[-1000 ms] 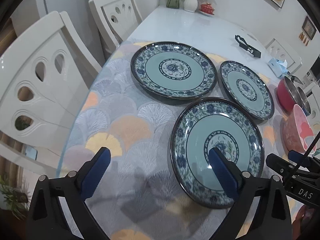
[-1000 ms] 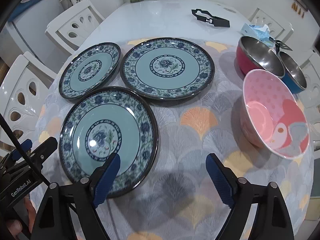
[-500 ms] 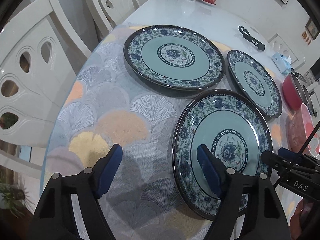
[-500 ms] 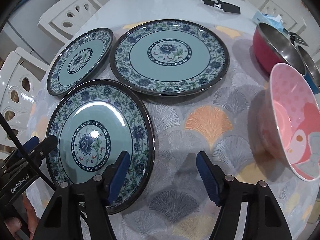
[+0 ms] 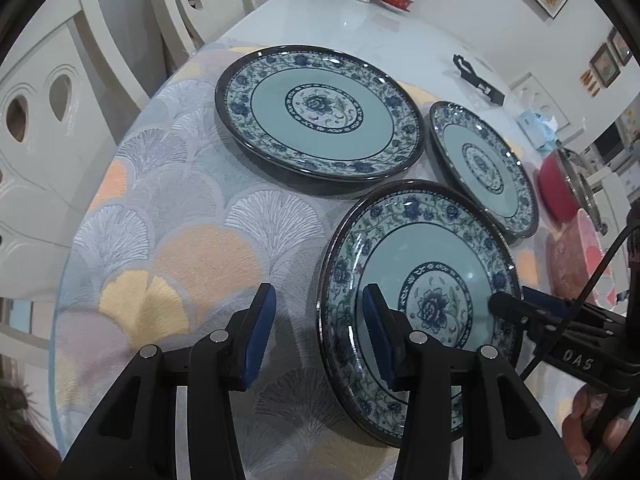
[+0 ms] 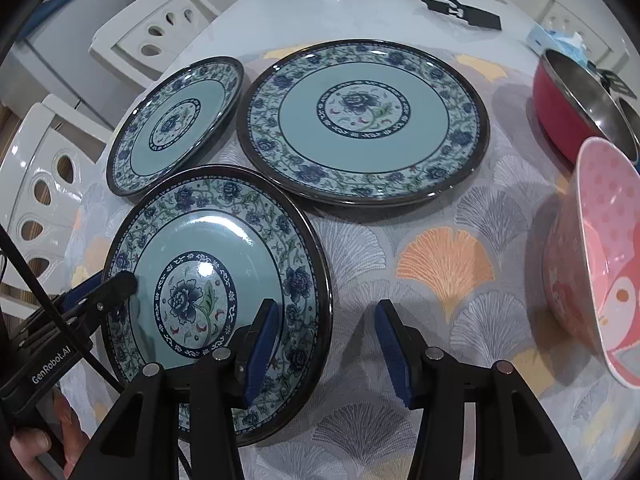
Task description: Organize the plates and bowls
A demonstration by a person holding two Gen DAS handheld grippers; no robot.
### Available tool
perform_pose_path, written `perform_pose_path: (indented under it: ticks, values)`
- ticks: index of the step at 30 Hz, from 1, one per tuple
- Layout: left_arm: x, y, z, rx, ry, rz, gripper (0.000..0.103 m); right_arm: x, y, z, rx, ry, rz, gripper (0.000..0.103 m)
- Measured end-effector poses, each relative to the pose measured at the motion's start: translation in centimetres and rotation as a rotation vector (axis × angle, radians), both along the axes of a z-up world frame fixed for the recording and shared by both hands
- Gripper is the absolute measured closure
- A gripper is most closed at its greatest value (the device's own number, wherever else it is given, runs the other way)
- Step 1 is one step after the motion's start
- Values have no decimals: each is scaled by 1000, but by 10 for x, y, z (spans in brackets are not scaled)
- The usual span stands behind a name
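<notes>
Both your grippers are open and holding nothing; the left gripper (image 5: 316, 330) straddles the near plate's (image 5: 424, 276) left rim, one pad over the glaze, the other over the cloth (image 5: 192, 216); the right gripper (image 6: 326, 346) does the same on the plate's right rim (image 6: 216, 280), left pad over the floral border, right pad out above the cloth.

That plate looks glazed ceramic; expect it stiff, fairly heavy for a two-finger pinch, slick under the pads and ready to chip; take it by the rim, pads above and below the dark edge, one gripper each side so it can't swing; whether a pad has slipped under the rim yet, I can't tell.

Outward now; the big plate (image 6: 362, 120) sits just beyond, its rim close to the near plate's far edge; the small plate (image 6: 176, 124) lies at the far left in the right view, also close; you've little slack that way, so lift straight up before you carry.

To your right the pink bowl (image 6: 600, 256) stands near, leaning on its side by the look of it; the red pot (image 6: 576, 112) sits behind it; the cloth between plate and bowl is your open lane; the table edge runs close on the left, chairs (image 5: 52, 108) just past it; stacking on the big plate seems the natural next step.
</notes>
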State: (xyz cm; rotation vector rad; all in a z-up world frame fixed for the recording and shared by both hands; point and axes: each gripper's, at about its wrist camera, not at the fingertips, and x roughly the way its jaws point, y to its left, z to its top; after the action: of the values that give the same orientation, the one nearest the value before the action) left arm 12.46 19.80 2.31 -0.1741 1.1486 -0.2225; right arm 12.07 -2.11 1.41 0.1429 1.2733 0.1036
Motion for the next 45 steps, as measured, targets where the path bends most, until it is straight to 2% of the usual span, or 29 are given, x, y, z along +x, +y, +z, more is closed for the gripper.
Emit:
perform_pose_path:
  ticks: [2,4,7,10,13,17,19,23,33,45]
  values:
    - [0,0,1,-37,2,-9,63,0,5,1,5,-2,26,55]
    - [-1,-5,2,-83,9,-33,61,-2,15,2,23,-5,56,62]
    - [-7,-15,4,-19,-4,-44,62,-6,29,5,-43,-20,81,62]
    - [-8,-5,4,-91,8,-26,63,-9,24,3,-4,-11,67,64]
    - [-11,0,10,-106,-16,-19,65,-14,23,12,-5,-45,67,70]
    - [-15,2,18,-114,-38,-7,67,-21,24,23,-37,-72,82,70]
    - [-17,6,22,-136,-44,8,71,-25,24,28,-31,-73,78,70]
    - [-29,13,37,-164,-67,23,72,-38,22,37,-11,-64,68,70]
    - [-71,29,66,-168,-119,55,72,-70,37,61,10,-85,89,70]
    - [-106,47,50,-140,-64,102,72,-109,58,45,16,-42,156,69]
